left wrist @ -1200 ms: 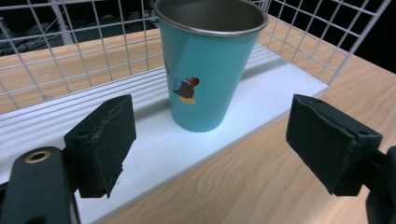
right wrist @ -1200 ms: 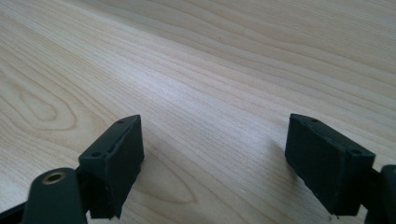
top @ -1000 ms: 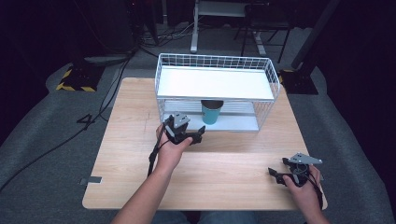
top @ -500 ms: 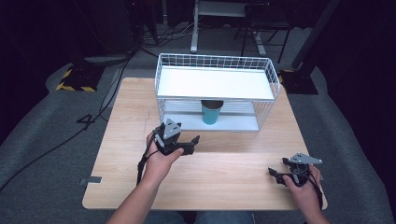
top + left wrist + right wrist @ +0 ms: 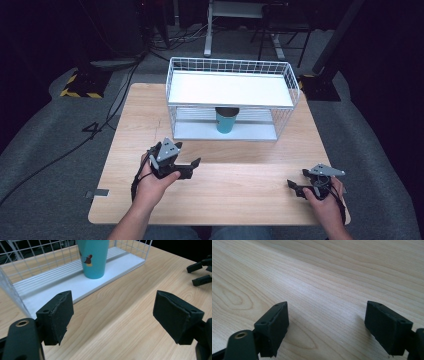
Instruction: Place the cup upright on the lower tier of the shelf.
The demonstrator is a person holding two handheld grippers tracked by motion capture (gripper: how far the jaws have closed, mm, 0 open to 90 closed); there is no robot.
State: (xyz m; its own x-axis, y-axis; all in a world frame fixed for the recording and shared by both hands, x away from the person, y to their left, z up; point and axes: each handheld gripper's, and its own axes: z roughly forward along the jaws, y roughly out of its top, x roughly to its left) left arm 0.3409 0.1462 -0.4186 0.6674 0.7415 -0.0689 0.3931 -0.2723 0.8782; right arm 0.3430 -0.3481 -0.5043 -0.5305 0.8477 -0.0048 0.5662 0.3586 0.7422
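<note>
A teal cup [image 5: 226, 121] with a small printed figure stands upright on the lower shelf of a white wire rack [image 5: 171, 87]. In the left gripper view the cup [image 5: 93, 257] sits ahead of the jaws, on the rack's white base [image 5: 75, 286]. My left gripper [image 5: 194, 168] is over the wooden table [image 5: 240, 195], in front of the rack and apart from it. It [image 5: 113, 317] is open with nothing between its pads. My right gripper [image 5: 295, 189] rests near the table's front right corner; it [image 5: 325, 327] is open over bare wood.
The rack has a white top shelf [image 5: 230, 89] above the cup and wire walls on the sides. The other gripper's black jaws [image 5: 200, 272] show at the far right of the left gripper view. Dark floor with cables surrounds the table.
My left hand has drawn back from the cup and the rack, toward the person and to the left. The cup stays on the lower shelf. The right hand has not moved.
</note>
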